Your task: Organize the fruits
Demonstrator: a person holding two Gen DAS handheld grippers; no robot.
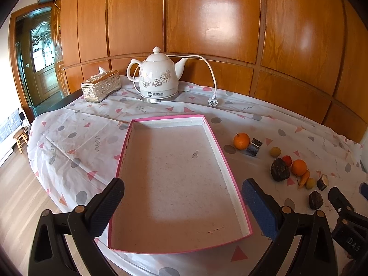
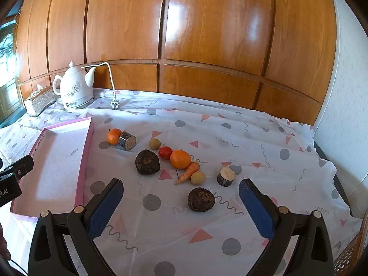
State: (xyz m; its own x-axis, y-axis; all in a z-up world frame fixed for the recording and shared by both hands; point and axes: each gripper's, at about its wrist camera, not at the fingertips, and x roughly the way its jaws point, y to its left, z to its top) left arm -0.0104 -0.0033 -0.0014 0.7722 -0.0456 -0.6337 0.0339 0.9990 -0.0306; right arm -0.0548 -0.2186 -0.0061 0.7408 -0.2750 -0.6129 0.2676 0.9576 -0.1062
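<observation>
A pink-edged tray [image 1: 226, 161] lies empty on the table, also in the right wrist view [image 2: 86, 158]. My left gripper [image 1: 182, 203] is open above its near half. My right gripper [image 2: 179, 203] is open and empty, just short of a dark lump [image 2: 201, 199]. Ahead of it lie two oranges [image 2: 180, 159] [image 2: 113, 135], a red tomato [image 2: 165, 153], a small carrot [image 2: 189, 172], two yellowish round fruits [image 2: 198, 177] [image 2: 154, 143], a larger dark lump [image 2: 147, 162] and two log pieces [image 2: 226, 176] [image 2: 127, 140]. The same cluster shows in the left wrist view, with an orange [image 1: 299, 167].
A white kettle [image 1: 158, 78] with its cord and plug [image 1: 212, 102] and a tissue box [image 1: 101, 86] stand at the back by the wood-panelled wall. The table edge drops to the floor on the left, where a stool [image 1: 19, 138] stands.
</observation>
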